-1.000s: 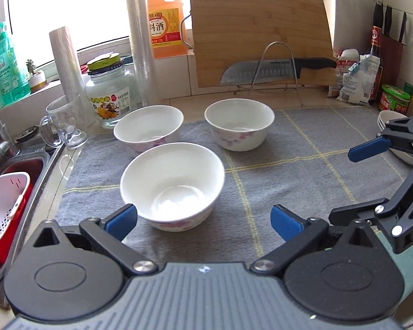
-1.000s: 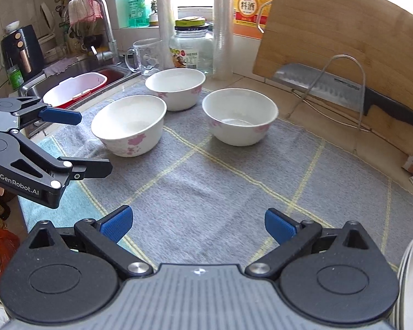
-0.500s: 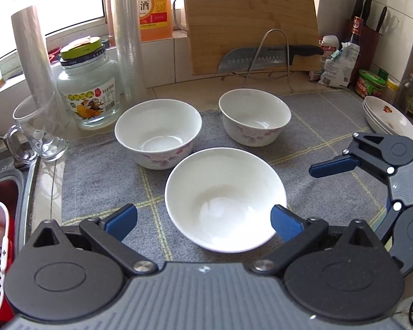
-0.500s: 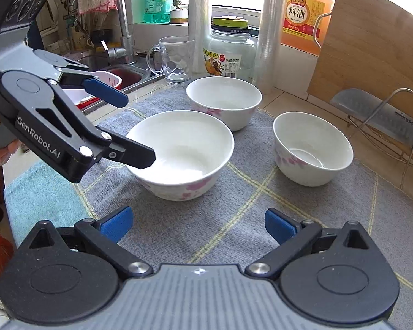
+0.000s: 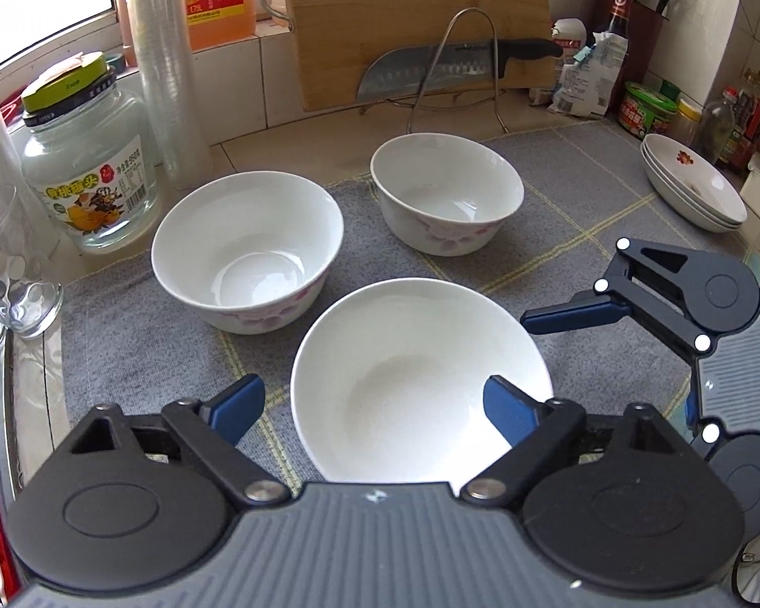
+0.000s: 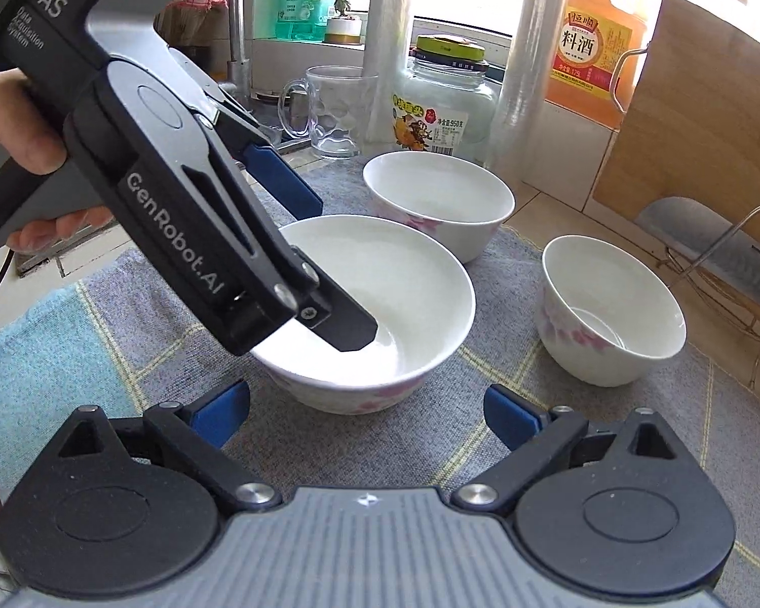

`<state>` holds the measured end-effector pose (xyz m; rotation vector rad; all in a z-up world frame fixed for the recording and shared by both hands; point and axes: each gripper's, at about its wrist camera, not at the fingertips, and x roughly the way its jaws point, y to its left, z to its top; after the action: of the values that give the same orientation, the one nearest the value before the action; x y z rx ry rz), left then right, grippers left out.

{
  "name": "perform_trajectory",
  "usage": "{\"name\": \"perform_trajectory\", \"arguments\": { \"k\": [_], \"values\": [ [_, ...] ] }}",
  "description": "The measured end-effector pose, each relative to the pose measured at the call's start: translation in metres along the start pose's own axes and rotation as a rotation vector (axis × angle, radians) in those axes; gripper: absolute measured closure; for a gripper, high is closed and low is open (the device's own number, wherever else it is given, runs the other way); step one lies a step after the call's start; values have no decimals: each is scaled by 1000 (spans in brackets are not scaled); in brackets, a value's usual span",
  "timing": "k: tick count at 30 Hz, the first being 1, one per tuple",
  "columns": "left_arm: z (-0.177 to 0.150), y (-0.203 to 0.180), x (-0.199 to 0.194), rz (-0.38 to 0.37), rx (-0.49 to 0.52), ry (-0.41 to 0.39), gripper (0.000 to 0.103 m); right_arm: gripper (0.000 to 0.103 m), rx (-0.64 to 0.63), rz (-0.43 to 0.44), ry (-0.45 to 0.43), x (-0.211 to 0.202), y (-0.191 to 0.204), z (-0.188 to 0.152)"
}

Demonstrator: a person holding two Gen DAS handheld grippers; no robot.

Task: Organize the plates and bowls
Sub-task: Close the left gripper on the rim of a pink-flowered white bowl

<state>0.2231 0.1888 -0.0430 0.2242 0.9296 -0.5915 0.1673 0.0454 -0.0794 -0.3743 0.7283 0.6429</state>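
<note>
We found the left gripper (image 5: 375, 408) tilted down over the nearest bowl (image 5: 420, 385), which sat on the grey checked mat (image 5: 126, 334). One blue finger hung inside the bowl above its white floor and the other stood outside the wall, so the near rim lay between the jaws. They had just been closing, but a gap still showed on both sides of the rim in the right wrist view, and the pads did not press on it; we read them as open.

The right gripper (image 6: 367, 413) faced the same bowl from the other side. Its jaws had also just been narrowing, yet they stood apart with only mat between them, the bowl just ahead of the tips and untouched.

Beyond the left jaws, two more bowls rested on the mat: the left rear bowl (image 5: 248, 248) and the right rear bowl (image 5: 446, 192), apart from each other. Far off to the right of those jaws sat stacked plates (image 5: 694, 182).
</note>
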Motion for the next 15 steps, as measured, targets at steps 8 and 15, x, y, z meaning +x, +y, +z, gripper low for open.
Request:
{"name": "perform_trajectory", "arguments": {
  "k": [8,15],
  "values": [
    [1,3,3,-23,14,16,22,18,-20,13,-20,-2,2,0],
    [2,7,6,-42,2,28,30,23,-37,26,-31,-2,2,1]
  ]
}}
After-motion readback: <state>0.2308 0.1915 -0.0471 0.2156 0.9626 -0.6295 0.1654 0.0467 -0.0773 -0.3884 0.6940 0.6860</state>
